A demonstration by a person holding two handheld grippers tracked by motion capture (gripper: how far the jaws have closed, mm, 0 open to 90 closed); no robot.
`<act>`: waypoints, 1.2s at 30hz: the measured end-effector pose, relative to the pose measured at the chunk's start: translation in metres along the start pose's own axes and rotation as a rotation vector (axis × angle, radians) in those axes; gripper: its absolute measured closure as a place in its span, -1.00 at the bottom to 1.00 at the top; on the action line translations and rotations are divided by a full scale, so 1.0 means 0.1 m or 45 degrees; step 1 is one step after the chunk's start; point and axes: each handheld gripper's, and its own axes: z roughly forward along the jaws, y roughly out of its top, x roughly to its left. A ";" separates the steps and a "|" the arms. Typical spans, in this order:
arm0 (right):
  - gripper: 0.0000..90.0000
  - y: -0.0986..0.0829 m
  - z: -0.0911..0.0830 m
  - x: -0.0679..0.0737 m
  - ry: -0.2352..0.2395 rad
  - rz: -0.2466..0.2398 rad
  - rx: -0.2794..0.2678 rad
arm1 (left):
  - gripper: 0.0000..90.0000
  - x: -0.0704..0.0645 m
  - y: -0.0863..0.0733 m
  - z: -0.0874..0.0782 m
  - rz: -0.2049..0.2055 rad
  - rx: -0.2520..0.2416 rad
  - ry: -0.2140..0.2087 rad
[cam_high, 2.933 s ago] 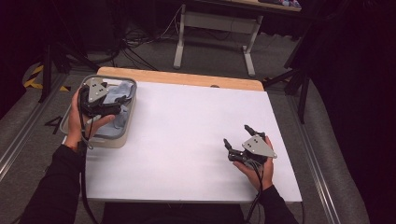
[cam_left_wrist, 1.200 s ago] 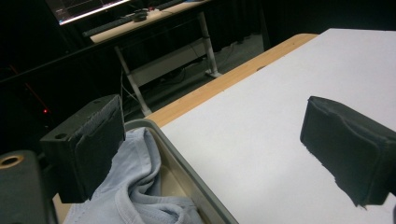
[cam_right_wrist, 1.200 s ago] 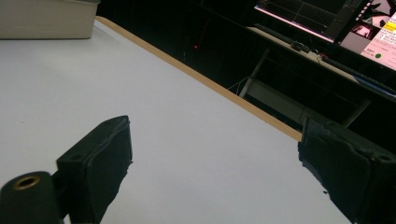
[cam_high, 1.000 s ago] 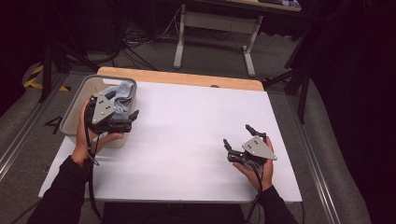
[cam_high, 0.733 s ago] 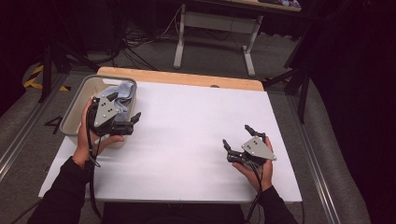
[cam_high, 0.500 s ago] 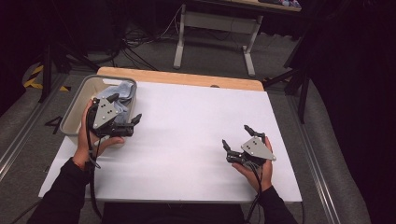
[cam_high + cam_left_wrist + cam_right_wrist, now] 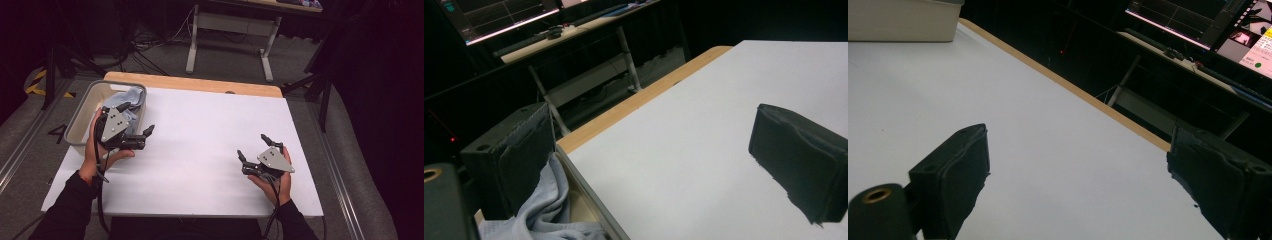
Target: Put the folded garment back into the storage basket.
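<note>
Cloth, pale blue-grey and crumpled, lies in the grey bin at the table's far left corner, directly behind and partly under the left gripper. In the left gripper view the same cloth bunches up against the inner side of the jaw on that view's left, spilling along the bin's rim; whether fabric and jaw actually touch I cannot tell from where I stand. Neither jaw has pinched it: the two black jaws stand wide apart, with nothing but white tabletop between them.

That left gripper sits over the bin's near right edge, one jaw above the bin and the other out over the white table, its tips pointing toward the table's middle. The person's left hand wraps it from below, and the cable hangs down along the dark sleeve.

Well off to the right of it, across a broad stretch of bare white surface, the right gripper hovers low above the table near the front right area, held in the person's right hand. Its jaws are also spread wide and hold nothing; the right gripper view looks between them at plain table, with the bin far beyond its left jaw.

Past both grippers, the table's wooden far edge runs across, and behind that stands a desk frame on the grey floor with cables around it.
</note>
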 end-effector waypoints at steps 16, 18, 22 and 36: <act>-0.78 0.00 -0.02 0.00 -0.035 0.005 -0.009 | -0.86 -0.15 0.00 -0.02 0.026 -0.010 -0.039; -0.78 0.01 -0.03 0.00 -0.035 0.007 -0.010 | -0.86 -0.16 0.00 -0.03 0.022 -0.013 -0.048; -0.78 0.01 -0.03 0.01 -0.034 0.006 -0.011 | -0.87 -0.18 -0.01 -0.03 0.028 -0.012 -0.057; -0.78 0.00 -0.03 0.03 -0.023 0.009 -0.007 | -0.88 -0.23 -0.04 -0.07 0.041 -0.011 -0.083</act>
